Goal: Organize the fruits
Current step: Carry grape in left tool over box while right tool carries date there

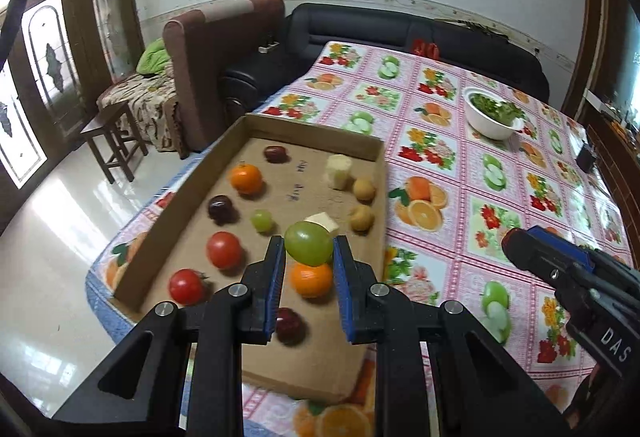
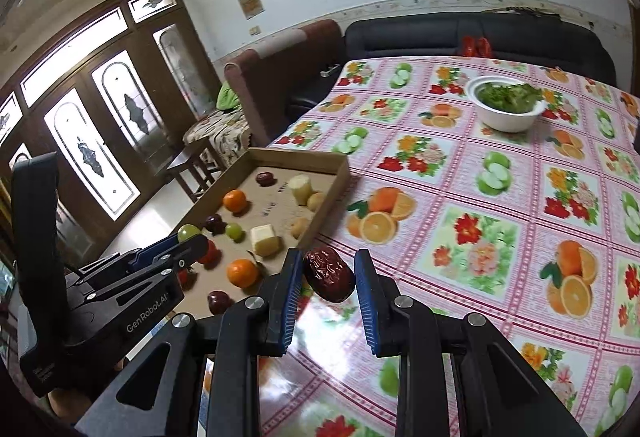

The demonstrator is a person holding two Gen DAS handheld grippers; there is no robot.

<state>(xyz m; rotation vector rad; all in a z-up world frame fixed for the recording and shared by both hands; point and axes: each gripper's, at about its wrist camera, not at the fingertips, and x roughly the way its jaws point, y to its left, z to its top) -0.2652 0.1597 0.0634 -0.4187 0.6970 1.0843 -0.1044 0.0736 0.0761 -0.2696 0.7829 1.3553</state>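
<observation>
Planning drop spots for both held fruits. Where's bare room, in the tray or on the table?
Tray: middle strip between orange and pale chunk is bare; its left column is crowded. Tablecloth lies open between tray and white bowl, and across its near right.

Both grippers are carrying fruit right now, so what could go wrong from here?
1. The green grape is round and smooth, pinched only at the tips of the left gripper; it may slip out or get squashed.
2. The red date in the right gripper hangs over the tablecloth, outside the cardboard tray; if dropped, it could roll away.
</observation>
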